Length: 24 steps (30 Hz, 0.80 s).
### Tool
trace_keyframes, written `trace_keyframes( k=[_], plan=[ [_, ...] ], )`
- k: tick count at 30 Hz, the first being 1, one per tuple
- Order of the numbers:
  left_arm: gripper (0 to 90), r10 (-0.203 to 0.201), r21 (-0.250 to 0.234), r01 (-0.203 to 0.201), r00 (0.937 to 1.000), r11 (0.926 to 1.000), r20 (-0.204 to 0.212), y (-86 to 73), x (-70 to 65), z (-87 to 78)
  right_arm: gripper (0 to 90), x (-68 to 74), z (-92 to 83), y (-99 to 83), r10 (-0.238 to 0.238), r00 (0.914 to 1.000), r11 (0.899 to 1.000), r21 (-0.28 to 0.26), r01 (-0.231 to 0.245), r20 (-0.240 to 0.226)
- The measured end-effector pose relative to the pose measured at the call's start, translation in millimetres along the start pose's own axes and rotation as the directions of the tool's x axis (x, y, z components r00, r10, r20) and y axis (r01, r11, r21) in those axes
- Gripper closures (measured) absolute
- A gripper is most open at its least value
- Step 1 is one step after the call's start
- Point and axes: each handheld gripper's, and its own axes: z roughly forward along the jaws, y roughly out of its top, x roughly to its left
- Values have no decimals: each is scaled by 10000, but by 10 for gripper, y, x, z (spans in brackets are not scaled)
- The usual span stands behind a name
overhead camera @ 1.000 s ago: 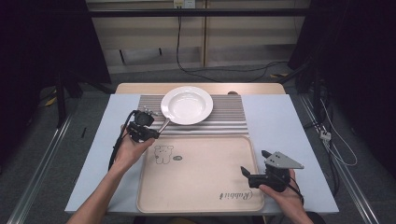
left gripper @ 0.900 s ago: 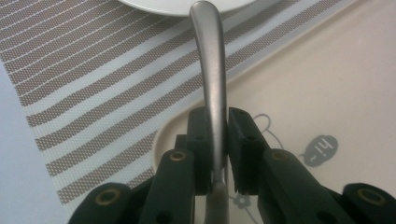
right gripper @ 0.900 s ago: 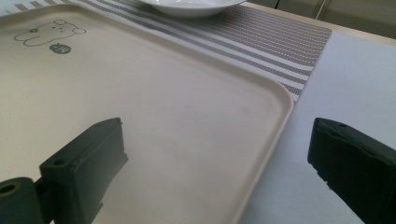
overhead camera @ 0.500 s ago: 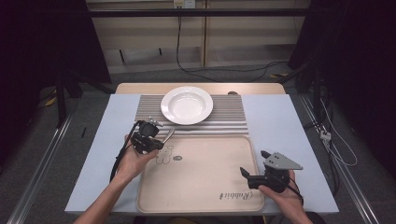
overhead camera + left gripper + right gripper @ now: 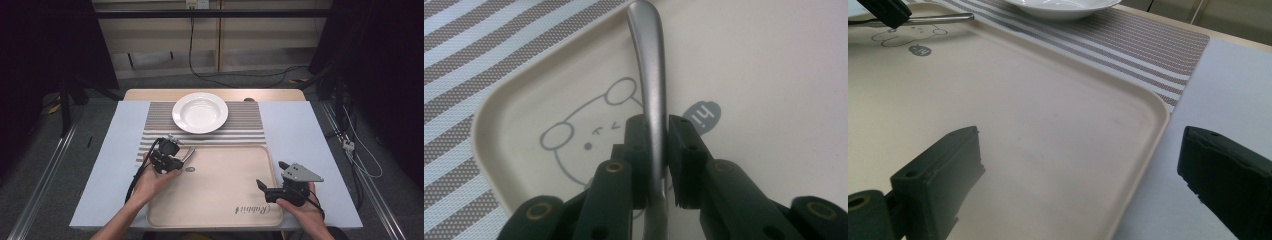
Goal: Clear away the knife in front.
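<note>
Steel is what the left gripper point(image 5: 176, 159) has clamped between its jaws: a slim metal utensil handle point(image 5: 650, 75), most likely a spoon or fork (its working end is hidden behind the gripper, so which one cannot be told). In the left gripper view the handle runs straight up between the two black jaws, pinched near its middle, and hangs above the printed bear point(image 5: 589, 132) at the near-left corner of the beige tray point(image 5: 220, 210). In the high view the utensil sits at the tray's far-left corner, just short of the striped mat point(image 5: 150, 135) on the bench.

Farther along, the white plate point(image 5: 200, 112) stands empty on the mat, well apart from both grippers.

At the right, the right gripper point(image 5: 272, 186) hovers near the tray's right rim with its jaws wide apart, holding nothing.

The step in hand looks like carrying the utensil, either off the tray or onto it; the pictures alone do not settle which. If it is meant for the place setting, the next move calls for swinging the handle across the tray's rim, lowering it flat beside the plate, and only then letting the jaws part.
</note>
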Motion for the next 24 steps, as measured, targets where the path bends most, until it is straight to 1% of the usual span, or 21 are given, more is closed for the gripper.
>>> trace_keyframes(
  k=[2,5,6,8,9,10,12,15,17,18,19,21,24],
  plan=[
    [799,-80,15,80,9999,10000,92,1,-10,18,44,1,-2,0,1,10000,10000,2,-1,-5],
    [799,-198,96,198,9998,9998,16,-11,-21,74,44,0,4,-1,-10,10000,10000,19,10,-31],
    [798,-316,71,316,9995,9995,25,-20,-25,99,44,0,5,-2,-12,10000,10000,28,12,-39],
    [799,-316,165,315,9995,9994,50,-28,-40,136,44,1,6,-1,-6,10000,10000,27,6,-28],
    [798,-284,134,284,9996,9995,-21,-27,-45,141,44,1,6,-1,2,10000,10000,23,-2,-37],
    [798,-380,112,380,9993,9992,11,-28,-53,150,44,3,5,-1,-7,10000,10000,27,7,-41],
    [798,-263,154,263,9997,9995,-29,-29,-59,159,44,5,4,-2,-34,10000,10000,29,34,-56],
    [798,-225,151,225,9997,9996,-7,-32,-65,160,44,8,-1,-3,-54,9999,10000,25,54,-90],
    [798,-307,175,306,9995,9994,61,-38,-58,155,44,8,-2,-3,-48,9999,10000,19,48,-98],
    [797,-424,103,423,9990,9991,117,-45,-62,159,44,9,-3,-3,-53,9999,10000,20,53,-102],
    [797,-336,125,335,9994,9994,63,-45,-66,156,44,10,-3,-3,-65,9999,10000,18,65,-100],
    [796,-396,92,395,9992,9992,63,-47,-72,158,44,14,-1,-3,-114,9999,9999,19,114,-92],
    [792,-341,94,341,9994,9994,82,-46,-73,158,44,19,-3,-5,-145,9998,9999,41,146,-111]
  ],
)
